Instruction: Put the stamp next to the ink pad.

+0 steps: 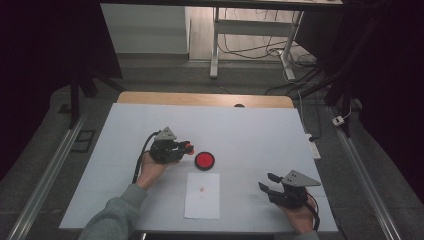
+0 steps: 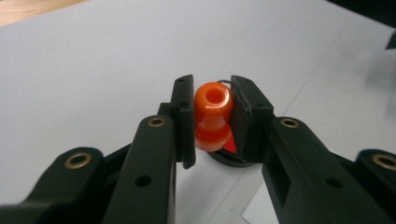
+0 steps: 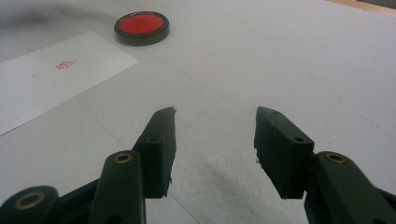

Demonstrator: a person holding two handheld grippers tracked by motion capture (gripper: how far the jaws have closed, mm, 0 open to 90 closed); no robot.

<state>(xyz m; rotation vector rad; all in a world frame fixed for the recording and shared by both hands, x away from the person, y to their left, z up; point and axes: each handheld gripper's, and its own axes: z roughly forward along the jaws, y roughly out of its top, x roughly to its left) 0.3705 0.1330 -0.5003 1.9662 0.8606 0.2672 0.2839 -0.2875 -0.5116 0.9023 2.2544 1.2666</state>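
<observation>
The left hand-held gripper [image 2: 212, 116] pinches an orange stamp [image 2: 213, 116] near the red ink pad [image 1: 204, 160] at frame centre; a tilted grip could smear the paper [image 1: 202, 196]. The right hand-held gripper [image 3: 215, 135] rests spread.

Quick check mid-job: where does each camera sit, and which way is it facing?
High view: above the person's side, looking forward and down on the table; forearms, both hands.
Left gripper view: on the left gripper, along jaws clamping the orange stamp.
Right gripper view: on the right gripper, along open jaws.
Shared by high and right gripper views: red ink pad, paper.
</observation>
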